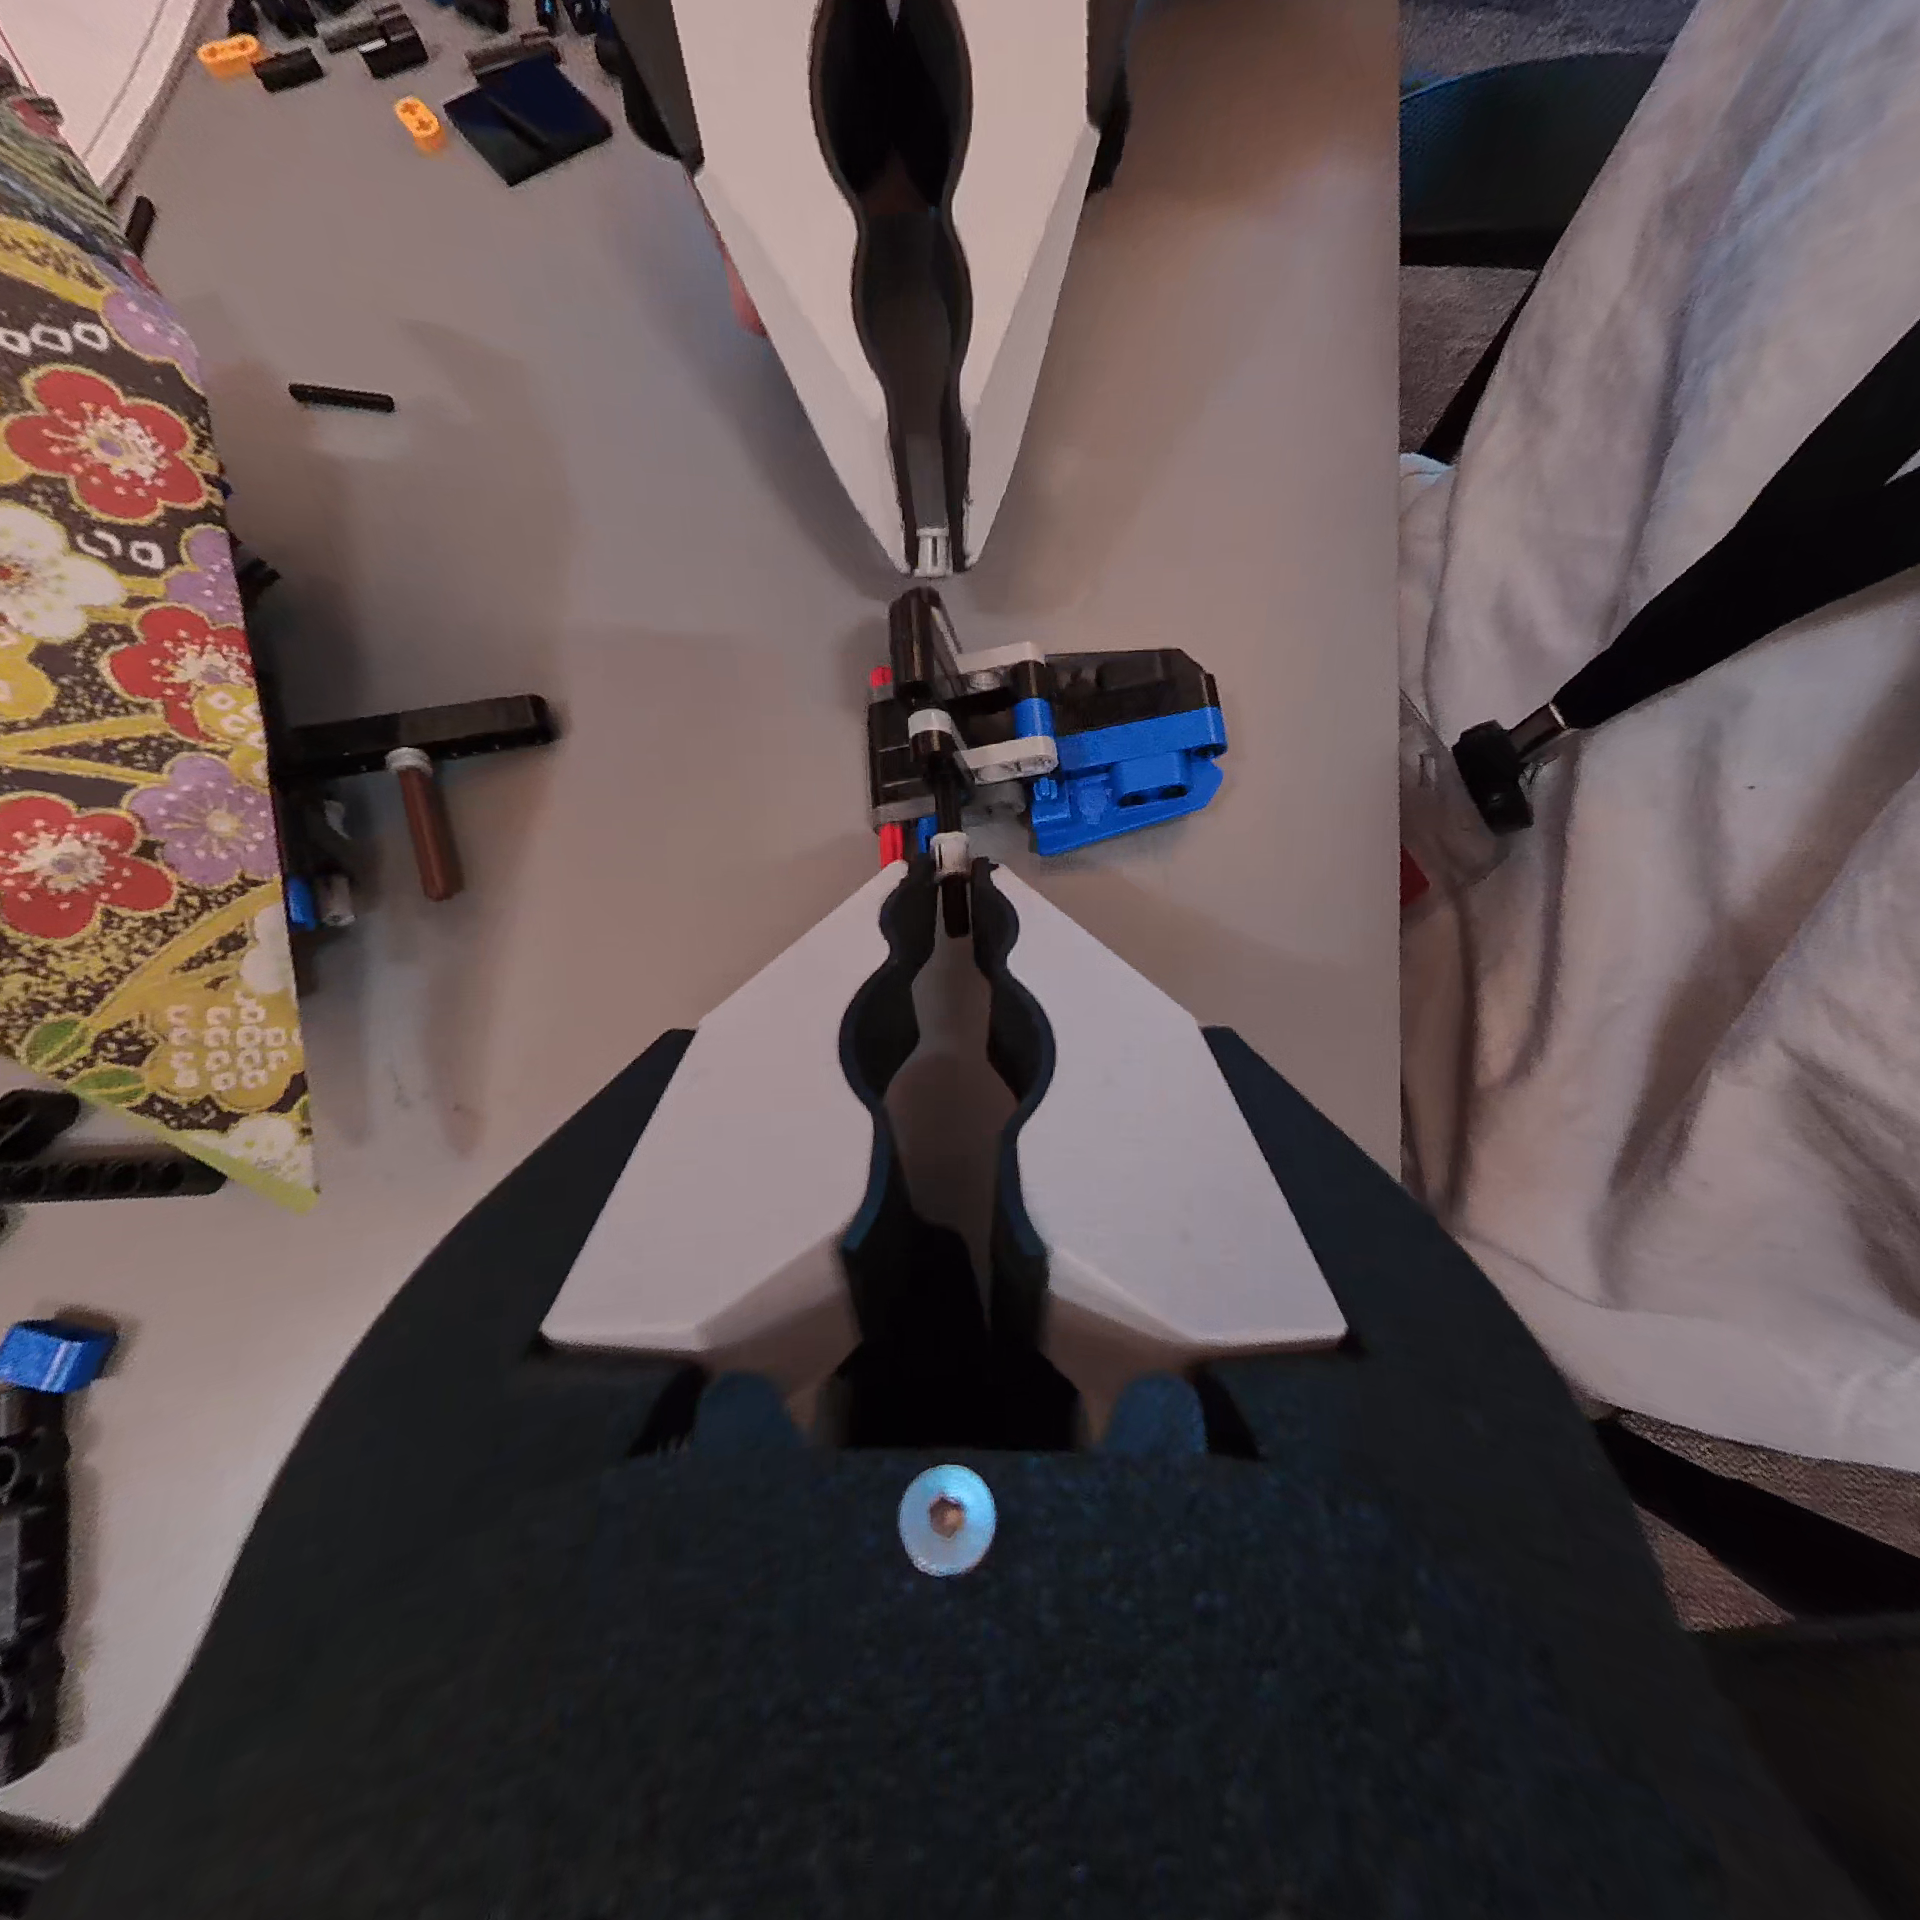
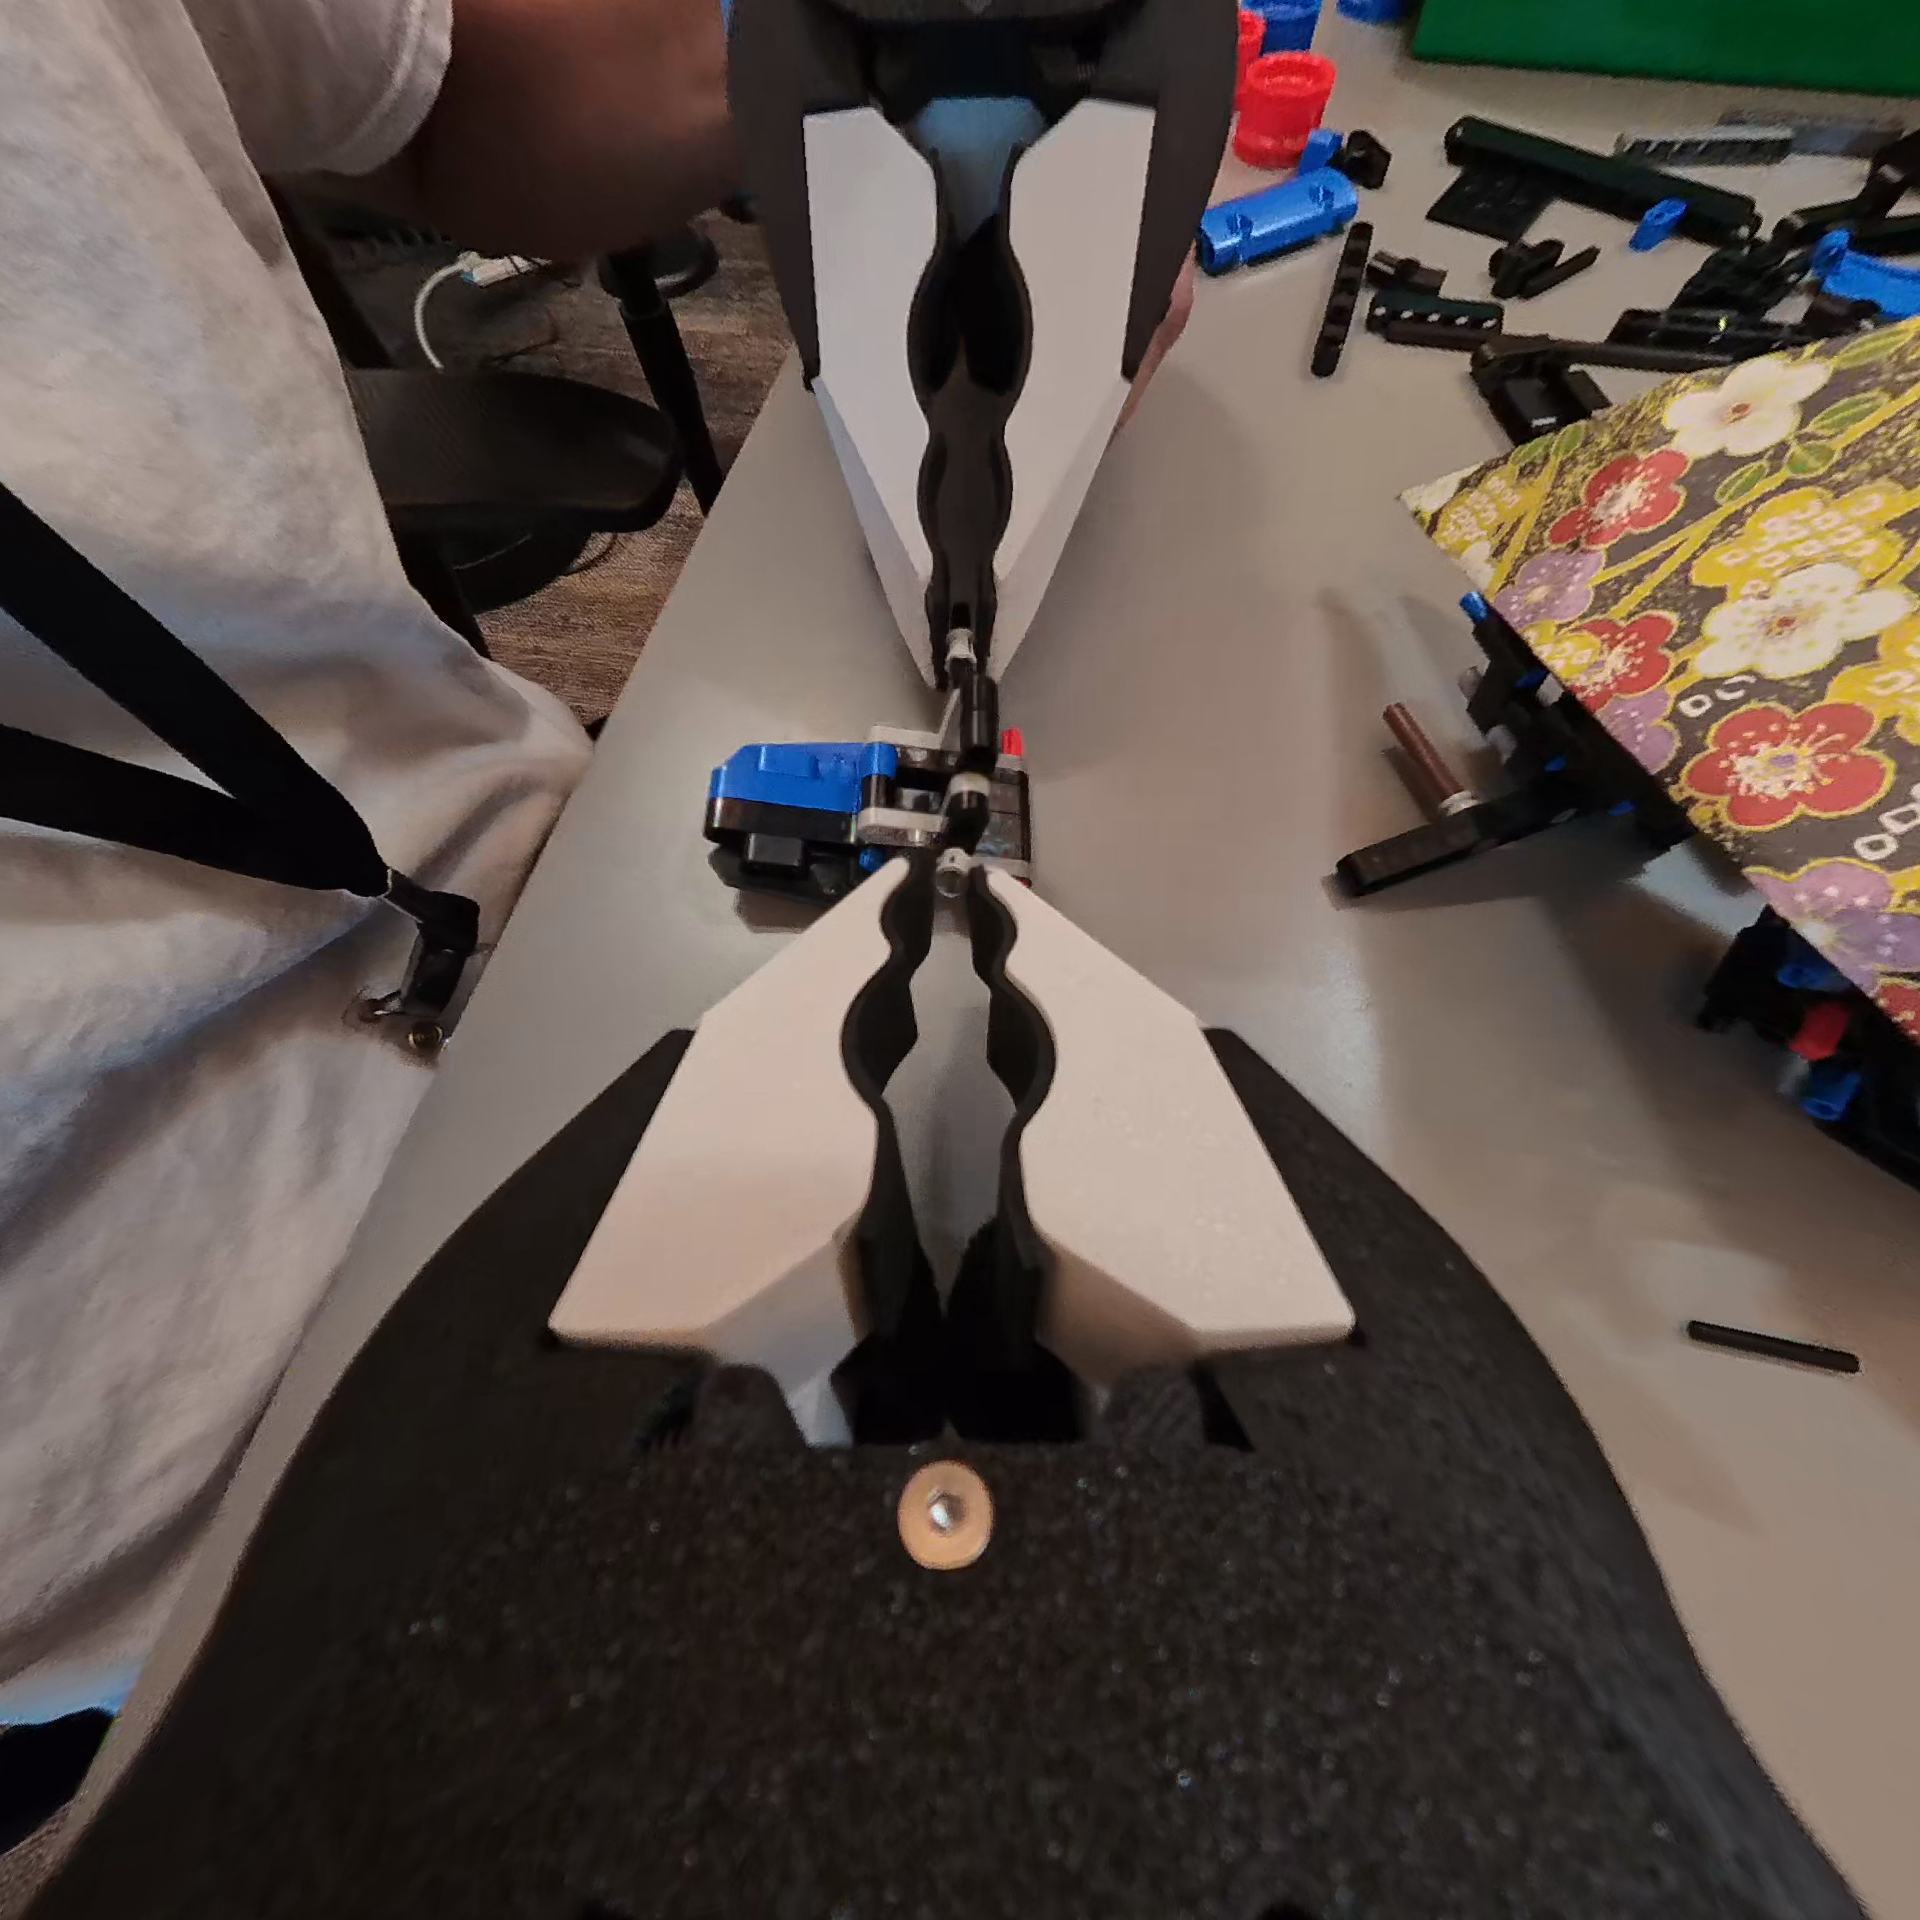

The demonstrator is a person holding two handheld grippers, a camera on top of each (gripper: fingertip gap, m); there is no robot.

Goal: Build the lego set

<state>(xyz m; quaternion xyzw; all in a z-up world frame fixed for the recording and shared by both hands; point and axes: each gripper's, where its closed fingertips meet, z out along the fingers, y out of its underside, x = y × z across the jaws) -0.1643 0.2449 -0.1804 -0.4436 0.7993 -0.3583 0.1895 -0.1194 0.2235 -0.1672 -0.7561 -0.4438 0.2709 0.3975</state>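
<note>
Both claws are pinching small parts over the blue-and-black lego sub-assembly (image 1: 1049, 753) sitting mid-table: left gripper (image 1: 951, 883) clamping its thin black axle (image 1: 948, 821), right gripper (image 2: 948, 878) nipping a tiny, light, slippery grey bush (image 2: 950, 859)

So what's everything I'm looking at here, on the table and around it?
Lego assembly: one, blue, black and grey, table centre, between the two grippers.
Black axle: one, runs through the assembly; a gripper pinches each end.
Table: one, pale grey.
Floral paper: one sheet, yellow, red and purple flowers, lying over a half-built black model.
Brown rod: one, beside that model.
Loose black pin: one, alone on the table.
Red wheels: two or more, far edge.
Loose black and blue pieces: many, far side.
Orange connectors: two, far corner.
Person's white shirt: one, at the table edge.
Left gripper: shut on the axle.
Right gripper: shut on the axle.
</note>
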